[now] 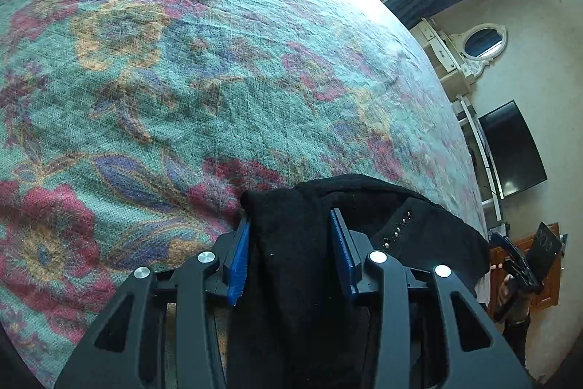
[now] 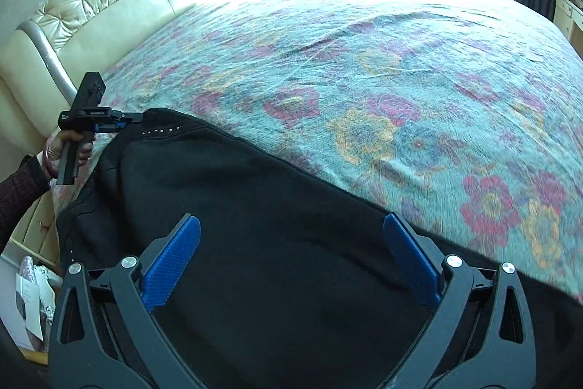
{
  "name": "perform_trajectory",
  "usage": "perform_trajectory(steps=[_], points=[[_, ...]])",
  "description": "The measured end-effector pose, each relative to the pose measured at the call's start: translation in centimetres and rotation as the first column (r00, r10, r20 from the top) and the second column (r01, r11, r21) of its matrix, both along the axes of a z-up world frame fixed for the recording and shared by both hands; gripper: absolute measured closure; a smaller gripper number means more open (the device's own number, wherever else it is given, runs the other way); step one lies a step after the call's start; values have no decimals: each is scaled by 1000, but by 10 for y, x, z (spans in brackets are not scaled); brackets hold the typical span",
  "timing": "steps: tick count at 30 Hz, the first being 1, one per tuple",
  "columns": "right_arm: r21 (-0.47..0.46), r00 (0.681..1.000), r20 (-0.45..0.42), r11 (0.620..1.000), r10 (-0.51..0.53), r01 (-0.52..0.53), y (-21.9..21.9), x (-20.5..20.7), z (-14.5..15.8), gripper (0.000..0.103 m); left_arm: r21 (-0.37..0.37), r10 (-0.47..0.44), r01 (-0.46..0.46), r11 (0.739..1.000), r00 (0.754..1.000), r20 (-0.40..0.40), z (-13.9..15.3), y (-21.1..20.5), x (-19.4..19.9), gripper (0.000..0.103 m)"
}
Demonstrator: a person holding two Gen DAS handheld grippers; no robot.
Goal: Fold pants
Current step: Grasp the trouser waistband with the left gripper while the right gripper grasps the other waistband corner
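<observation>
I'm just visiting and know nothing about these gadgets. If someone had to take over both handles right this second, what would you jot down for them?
Left gripper: closed on a bunched edge of the black pants, near the row of small studs.
Right gripper: wide open, poised over the middle of the pants, holding nothing.
The pants lie spread along the near edge of the bed, on the floral bedspread.
Done: one end gripped. No finished fold is visible yet.
Left: probably grab the fabric with the right gripper, then fold the pants over and smooth them.
</observation>
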State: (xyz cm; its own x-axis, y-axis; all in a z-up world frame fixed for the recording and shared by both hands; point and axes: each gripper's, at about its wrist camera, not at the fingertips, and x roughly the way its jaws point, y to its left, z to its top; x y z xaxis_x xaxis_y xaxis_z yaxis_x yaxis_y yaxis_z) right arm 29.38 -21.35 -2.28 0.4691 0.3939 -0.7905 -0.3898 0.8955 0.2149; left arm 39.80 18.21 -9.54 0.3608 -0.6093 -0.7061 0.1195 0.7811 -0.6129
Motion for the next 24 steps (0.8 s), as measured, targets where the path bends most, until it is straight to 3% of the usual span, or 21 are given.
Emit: perform_trajectory(steps=[5, 6, 7, 8, 10, 11, 13, 14, 15, 17, 21, 24], points=[[-87, 985, -85, 984, 149, -156, 24, 48, -29, 4, 50, -18, 17, 999, 1000, 23, 0, -1, -2, 66], [-107, 977, -104, 975, 184, -195, 31, 52, -36, 10, 64, -22, 20, 998, 999, 31, 1, -3, -2, 66], [-134, 970, -128, 966, 206, -222, 36, 54, -44, 35, 81, -32, 28, 996, 999, 41, 1, -5, -3, 65], [-160, 964, -160, 958, 214, -239, 40, 59, -52, 49, 94, -46, 41, 995, 998, 50, 2, -8, -3, 61], [-162, 959, -195, 958, 204, -236, 42, 64, -60, 56, 69, -91, 86, 994, 993, 74, 4, -15, -4, 36], [-168, 959, -194, 956, 207, -240, 43, 63, -59, 60, 66, -102, 97, 993, 991, 82, 4, -18, -5, 31], [-167, 957, -192, 953, 218, -251, 45, 60, -56, 88, 118, -112, 101, 988, 989, 92, 4, -27, -4, 31], [-176, 957, -186, 950, 224, -257, 48, 59, -55, 90, 150, -116, 100, 984, 988, 98, 4, -30, -4, 37], [-194, 960, -167, 947, 225, -255, 50, 56, -51, 93, 196, -105, 86, 977, 990, 93, 4, -28, -3, 65], [-232, 968, -118, 941, 223, -246, 54, 47, -43, 95, 117, -96, 86, 989, 992, 84, 5, -21, -2, 79], [-278, 979, 22, 942, 203, -189, 56, 19, -14, 96, 136, -122, 101, 985, 980, 154, 20, -33, -13, 86], [-305, 968, 154, 941, 199, -145, 56, -22, 14, 96, 46, -78, 69, 997, 969, 233, 40, -24, -29, 87]])
